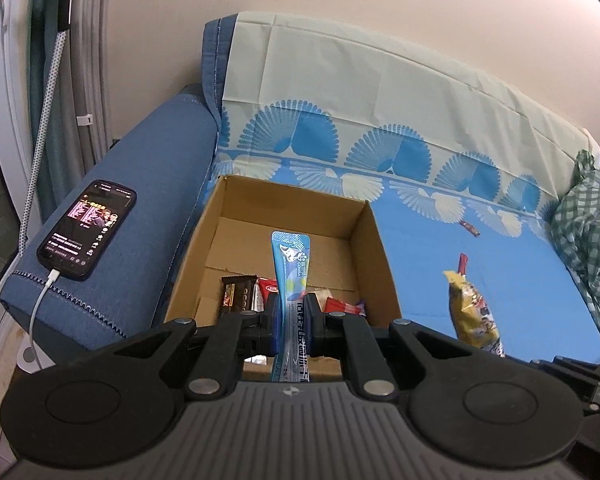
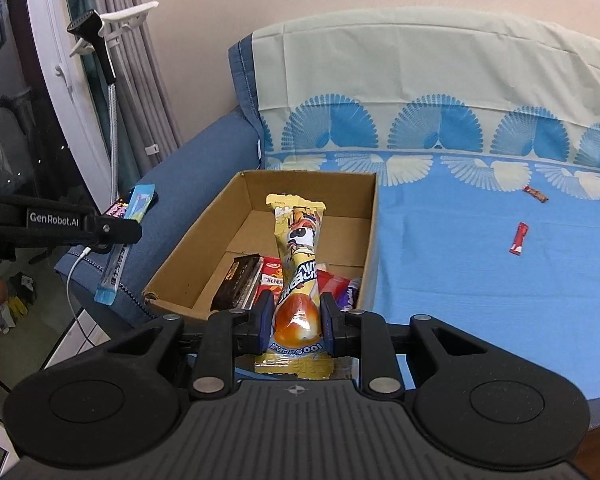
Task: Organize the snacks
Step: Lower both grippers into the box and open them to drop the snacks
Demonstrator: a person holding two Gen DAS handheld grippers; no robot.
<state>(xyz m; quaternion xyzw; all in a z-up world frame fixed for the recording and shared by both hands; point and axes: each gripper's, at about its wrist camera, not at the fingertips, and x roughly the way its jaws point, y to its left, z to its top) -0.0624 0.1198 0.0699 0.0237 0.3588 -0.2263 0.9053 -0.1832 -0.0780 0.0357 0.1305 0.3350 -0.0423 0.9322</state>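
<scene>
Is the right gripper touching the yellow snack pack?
Touching. The right wrist view shows the right gripper shut on the yellow snack pack, both pads pressed against its sides above the cardboard box.

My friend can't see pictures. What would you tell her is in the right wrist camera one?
The right tongs pinch a yellow snack packet above an open cardboard box holding a few snacks, on a blue sofa cover. Two small red snacks lie on the cover, and the left tongs hold a blue stick packet.

My right gripper point(image 2: 295, 322) has its jaws clamped on a yellow snack pack point(image 2: 299, 256) above the cardboard box point(image 2: 370, 236), two red candies point(image 2: 517, 239) lying right of it.
</scene>
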